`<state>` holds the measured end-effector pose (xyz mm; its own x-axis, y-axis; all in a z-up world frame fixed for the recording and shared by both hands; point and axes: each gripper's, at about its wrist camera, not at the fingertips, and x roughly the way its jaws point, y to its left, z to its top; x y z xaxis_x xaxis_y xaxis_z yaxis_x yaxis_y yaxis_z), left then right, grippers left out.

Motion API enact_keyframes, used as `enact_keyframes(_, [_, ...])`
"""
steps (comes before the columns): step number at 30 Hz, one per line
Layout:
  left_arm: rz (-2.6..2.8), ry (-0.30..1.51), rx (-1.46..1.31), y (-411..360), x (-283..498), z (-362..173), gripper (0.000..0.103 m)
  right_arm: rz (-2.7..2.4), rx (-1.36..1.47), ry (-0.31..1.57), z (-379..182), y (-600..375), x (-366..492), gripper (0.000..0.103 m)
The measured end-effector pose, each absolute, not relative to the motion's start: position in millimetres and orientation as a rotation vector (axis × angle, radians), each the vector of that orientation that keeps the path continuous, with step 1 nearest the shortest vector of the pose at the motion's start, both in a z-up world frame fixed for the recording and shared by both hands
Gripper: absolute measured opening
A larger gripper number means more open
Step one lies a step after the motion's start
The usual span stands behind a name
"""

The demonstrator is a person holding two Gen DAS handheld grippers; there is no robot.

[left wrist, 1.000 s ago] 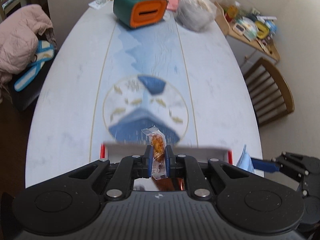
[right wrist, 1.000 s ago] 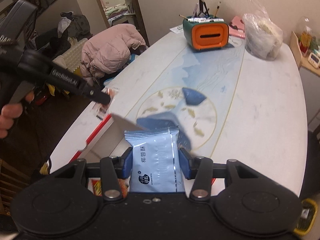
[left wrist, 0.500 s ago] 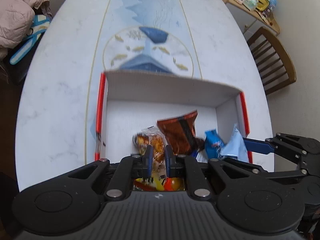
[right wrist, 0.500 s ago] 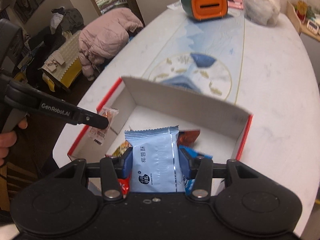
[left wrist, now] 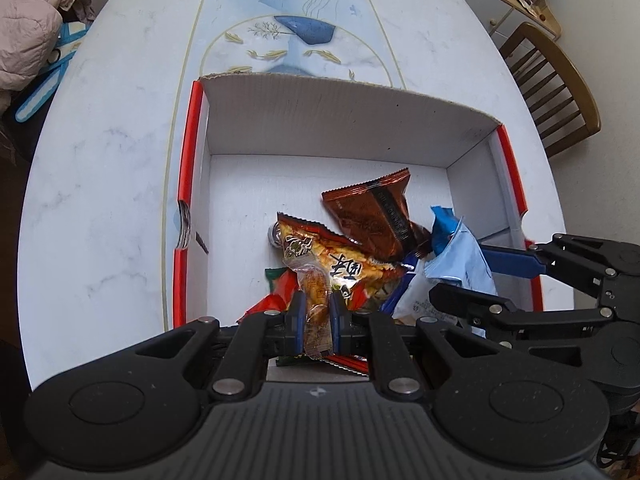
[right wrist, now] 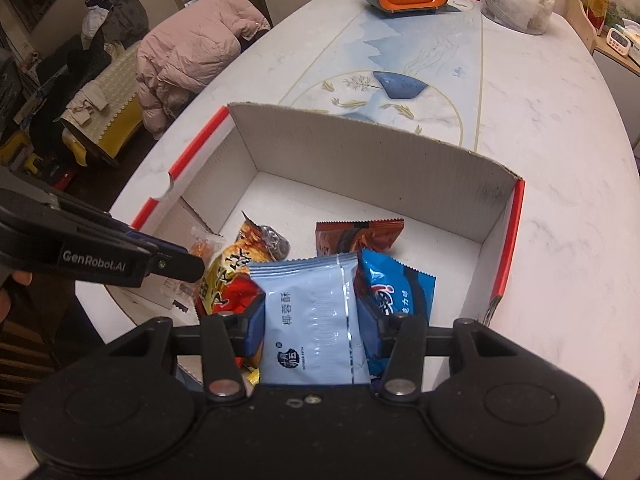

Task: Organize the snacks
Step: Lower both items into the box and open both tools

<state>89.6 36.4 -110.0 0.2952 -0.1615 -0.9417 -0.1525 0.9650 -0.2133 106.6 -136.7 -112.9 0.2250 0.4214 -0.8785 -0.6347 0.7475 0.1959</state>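
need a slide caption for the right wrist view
Right claw holds a pale blue snack packet over the cardboard box of snacks.

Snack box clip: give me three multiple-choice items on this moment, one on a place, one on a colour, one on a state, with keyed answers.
1. Where does the brown snack packet lie?
A. inside the cardboard box
B. on the table beside the box
C. on the wooden chair

2. What colour is the packet in the right gripper?
A. green
B. light blue
C. yellow

3. What state is the left gripper in?
A. open and holding nothing
B. shut on a spoon
C. shut on a small clear-wrapped snack

Answers: 1 A, it rests on the box floor among other packets. 2 B, the light blue packet sits between its fingers. 3 C, both fingers press the wrapper.
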Motion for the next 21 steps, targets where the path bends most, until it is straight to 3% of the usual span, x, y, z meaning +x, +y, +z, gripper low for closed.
enact_keyframes(21, [0.029,1.221,-0.198,25.5,67.5,-131.0,0.012,0.66,-0.299,1.119,-130.9,-127.6,89.8,0.048])
